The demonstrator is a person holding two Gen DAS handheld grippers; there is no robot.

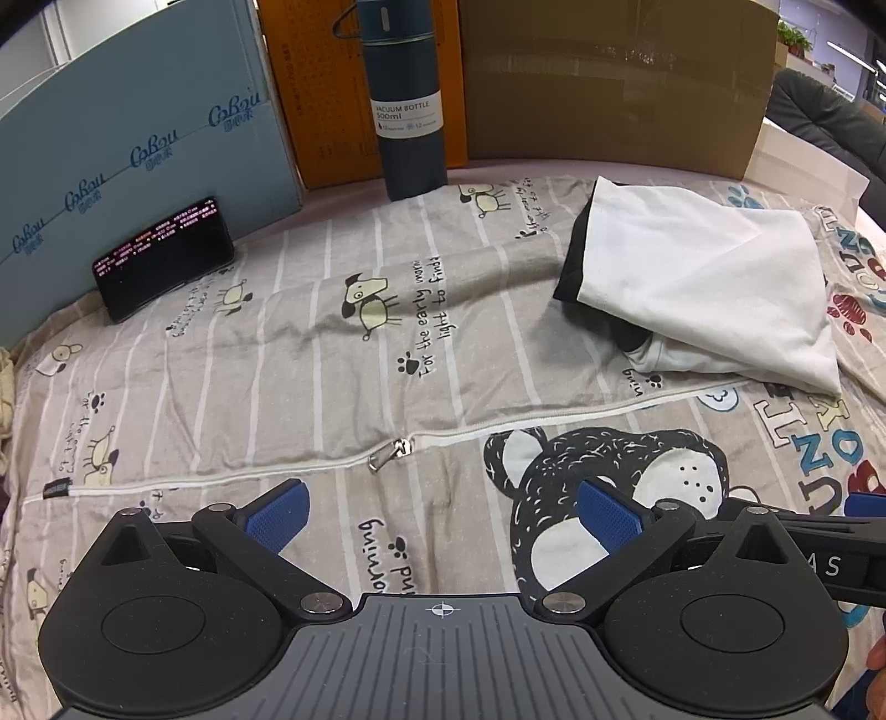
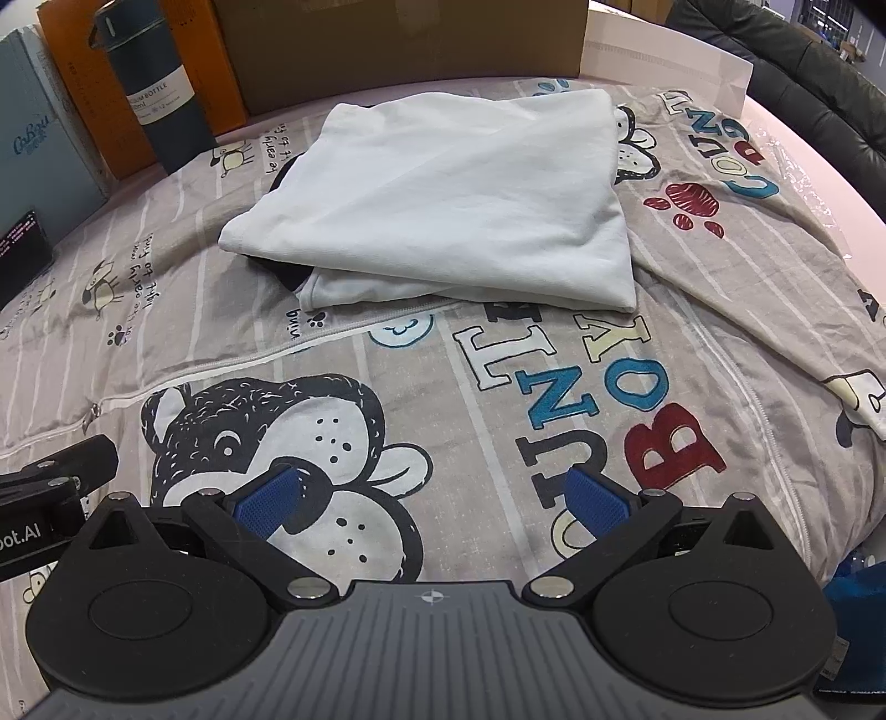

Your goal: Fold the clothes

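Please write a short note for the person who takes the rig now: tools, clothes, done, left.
Left tool: open, empty, above the cover.
Right tool: open, empty, above the cover too.
White garment: folded, lying on the cover in front of the box, right of the bottle.
Done: the garment looks folded.
Left: no other loose clothes in view; maybe tidy its dark edge.

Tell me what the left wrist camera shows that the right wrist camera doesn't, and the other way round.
Only the left wrist view shows the whole phone propped against the blue box, plus the zipper pull on the printed cover.

Only the right wrist view shows the red paw print in full, the big COUNT lettering and the cover's far right edge.

Both show the folded white garment, the dark vacuum bottle, the cardboard box and the bear print. The left gripper and right gripper are open and empty.
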